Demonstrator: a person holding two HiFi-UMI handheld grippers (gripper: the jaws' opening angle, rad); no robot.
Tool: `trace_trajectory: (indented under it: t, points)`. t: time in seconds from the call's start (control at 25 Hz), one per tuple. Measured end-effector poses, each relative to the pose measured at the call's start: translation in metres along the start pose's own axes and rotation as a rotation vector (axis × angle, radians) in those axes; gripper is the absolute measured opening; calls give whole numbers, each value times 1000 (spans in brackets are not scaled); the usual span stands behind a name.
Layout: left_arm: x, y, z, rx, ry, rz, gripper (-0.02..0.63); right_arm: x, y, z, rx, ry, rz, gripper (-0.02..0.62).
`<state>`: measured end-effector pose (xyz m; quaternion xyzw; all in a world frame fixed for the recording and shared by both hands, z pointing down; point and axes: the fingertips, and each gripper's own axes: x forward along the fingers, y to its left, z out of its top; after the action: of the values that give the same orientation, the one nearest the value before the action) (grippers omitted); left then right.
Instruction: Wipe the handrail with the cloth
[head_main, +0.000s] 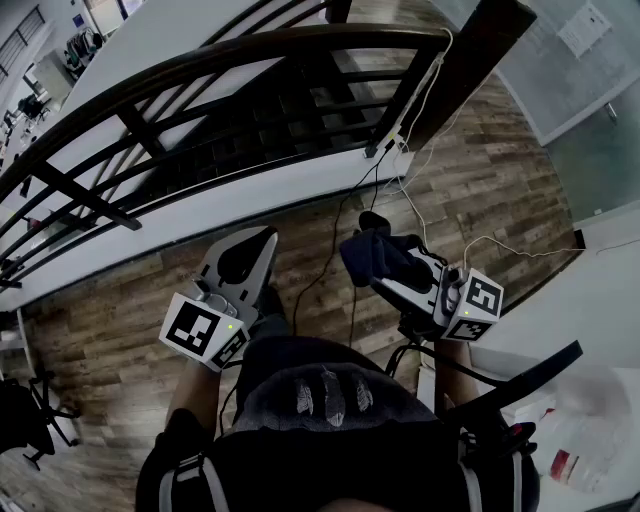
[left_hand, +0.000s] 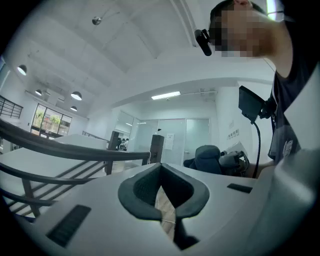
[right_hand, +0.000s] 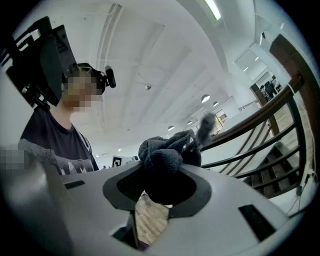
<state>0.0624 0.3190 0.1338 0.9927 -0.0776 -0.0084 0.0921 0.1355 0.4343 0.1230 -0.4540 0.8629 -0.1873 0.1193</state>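
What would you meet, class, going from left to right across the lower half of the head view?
Black chair → left gripper → dark cloth, clamped in the right gripper → crumpled white plastic.

No legible text, brand or no. found. Wall sheet (head_main: 585, 28): print too small to read. Door notice (left_hand: 170, 141), shirt graphic (right_hand: 75, 165): illegible. Cubes on left gripper (head_main: 248, 250), right gripper (head_main: 378, 255): b/w square codes only, no chars.

Dark curved wooden handrail (head_main: 300, 42): left end cut off by the frame.
Dark fleecy cloth (head_main: 375, 255): lower part hidden within right gripper (right_hand: 160, 187).
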Motion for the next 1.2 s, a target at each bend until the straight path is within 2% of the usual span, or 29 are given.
trace_trajectory:
  t: [0.28,0.4,0.48,0.56,0.64,0.68,0.76,0.84,0.92,1.0,1.08,1.2]
  points:
    - [46,108,18,7,25,-81,6,96,-70,33,-2,1,12,112]
    - [65,126,23,19,34,-108,6,113,-88,54,2,-46,38,112]
    - [77,131,24,27,40,-110,6,115,-101,62,-27,-43,38,112]
    - [91,139,23,39,50,-104,6,117,-118,67,-75,-17,24,112]
    - [106,149,19,43,68,-88,6,116,-150,67,-119,7,-32,114]
    - [115,154,15,40,84,-74,6,112,-177,64,-141,27,-92,114]
    - [137,162,2,40,122,-47,6,93,-256,54,-193,100,-277,114]
    - [165,165,-16,32,161,-25,6,59,-362,39,-230,215,-501,114]
    - [194,162,-38,7,214,-4,6,19,-471,21,-224,327,-679,114]
    - [223,155,-65,-18,268,17,6,-16,-577,5,-231,416,-792,114]
    - [247,152,-92,-39,329,54,6,-38,-677,-14,-282,523,-863,114]
    - [265,149,-130,-92,414,137,6,-54,-793,-37,-334,649,-946,114]
